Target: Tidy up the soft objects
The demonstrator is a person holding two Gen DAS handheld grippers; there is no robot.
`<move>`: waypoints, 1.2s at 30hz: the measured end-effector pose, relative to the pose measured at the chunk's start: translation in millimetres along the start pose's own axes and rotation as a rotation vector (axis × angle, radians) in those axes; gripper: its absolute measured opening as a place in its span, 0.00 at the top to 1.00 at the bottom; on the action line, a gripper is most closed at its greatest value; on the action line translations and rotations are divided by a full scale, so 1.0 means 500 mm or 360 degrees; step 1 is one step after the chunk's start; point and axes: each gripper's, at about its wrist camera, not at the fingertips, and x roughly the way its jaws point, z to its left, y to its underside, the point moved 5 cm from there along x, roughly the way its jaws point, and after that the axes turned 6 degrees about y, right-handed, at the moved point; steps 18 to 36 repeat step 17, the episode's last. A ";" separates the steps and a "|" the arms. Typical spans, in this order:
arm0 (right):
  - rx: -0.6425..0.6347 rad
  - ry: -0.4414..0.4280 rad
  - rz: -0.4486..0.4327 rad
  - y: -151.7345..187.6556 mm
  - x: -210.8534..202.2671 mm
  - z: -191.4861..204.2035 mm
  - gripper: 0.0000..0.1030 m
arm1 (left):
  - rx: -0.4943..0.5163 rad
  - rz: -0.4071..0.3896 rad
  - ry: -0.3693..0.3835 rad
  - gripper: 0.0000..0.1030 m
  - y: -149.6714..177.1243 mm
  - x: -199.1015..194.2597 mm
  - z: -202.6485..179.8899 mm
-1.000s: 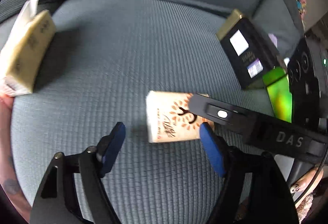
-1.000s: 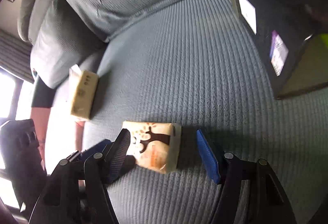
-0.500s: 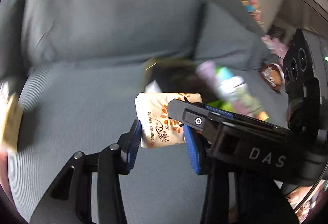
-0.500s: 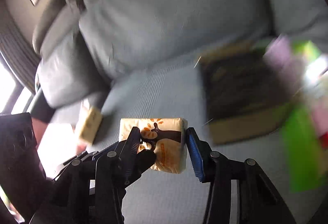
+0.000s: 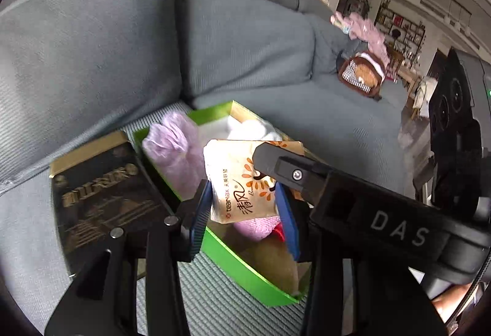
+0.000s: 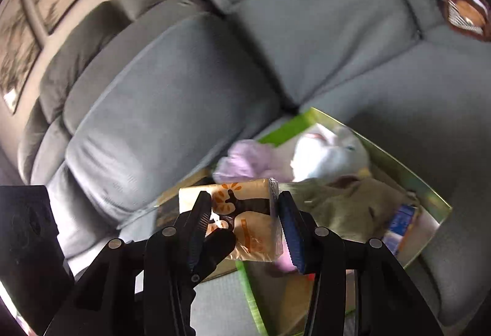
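Now two hand-held grippers clamp one tissue pack [image 5: 242, 182].

- The left wrist camera rides just behind the left gripper [image 5: 245, 210], tilted down across the sofa seat [image 5: 331, 127] toward the backrest cushions [image 5: 92, 53], with the far room visible at upper right.
- The right wrist camera sits equally close behind the right gripper [image 6: 245, 225], angled down toward the same backrest (wall pictures at its upper left).
- Both share the tissue pack [image 5: 242, 185] [image 6: 245, 222], the green box [image 5: 239, 262] [image 6: 426, 191] and the purple cloth [image 5: 178, 148] [image 6: 245, 161], all close up.
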 end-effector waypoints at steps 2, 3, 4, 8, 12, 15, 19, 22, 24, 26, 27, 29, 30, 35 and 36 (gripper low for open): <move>0.0065 0.0035 0.0059 0.002 0.019 -0.029 0.53 | 0.0002 0.0070 -0.0020 0.58 0.007 0.012 -0.002; 0.0087 0.0065 0.0085 0.005 0.028 -0.039 0.52 | 0.0017 0.0100 -0.0025 0.57 0.010 0.022 -0.009; 0.0100 0.0092 0.0106 0.008 0.032 -0.050 0.52 | 0.0024 0.0112 -0.0040 0.54 0.010 0.024 -0.008; 0.0111 0.0206 0.0103 0.010 0.027 -0.063 0.37 | 0.0030 0.0081 -0.0093 0.23 0.012 0.003 -0.008; 0.0127 0.0272 0.0040 0.003 -0.002 -0.075 0.17 | -0.0008 0.0054 -0.0103 0.20 0.006 -0.019 -0.004; 0.0126 0.0305 -0.0023 0.000 -0.030 -0.074 0.17 | -0.0041 0.0021 -0.0089 0.20 0.003 -0.040 -0.001; 0.0108 0.0324 -0.0046 -0.003 -0.040 -0.073 0.17 | -0.0040 0.0016 -0.0094 0.20 0.003 -0.048 -0.001; 0.0108 0.0324 -0.0046 -0.003 -0.040 -0.073 0.17 | -0.0040 0.0016 -0.0094 0.20 0.003 -0.048 -0.001; 0.0108 0.0324 -0.0046 -0.003 -0.040 -0.073 0.17 | -0.0040 0.0016 -0.0094 0.20 0.003 -0.048 -0.001; 0.0108 0.0324 -0.0046 -0.003 -0.040 -0.073 0.17 | -0.0040 0.0016 -0.0094 0.20 0.003 -0.048 -0.001; 0.0108 0.0324 -0.0046 -0.003 -0.040 -0.073 0.17 | -0.0040 0.0016 -0.0094 0.20 0.003 -0.048 -0.001; 0.0108 0.0324 -0.0046 -0.003 -0.040 -0.073 0.17 | -0.0040 0.0016 -0.0094 0.20 0.003 -0.048 -0.001; 0.0108 0.0324 -0.0046 -0.003 -0.040 -0.073 0.17 | -0.0040 0.0016 -0.0094 0.20 0.003 -0.048 -0.001; 0.0108 0.0324 -0.0046 -0.003 -0.040 -0.073 0.17 | -0.0040 0.0016 -0.0094 0.20 0.003 -0.048 -0.001; 0.0108 0.0324 -0.0046 -0.003 -0.040 -0.073 0.17 | -0.0040 0.0016 -0.0094 0.20 0.003 -0.048 -0.001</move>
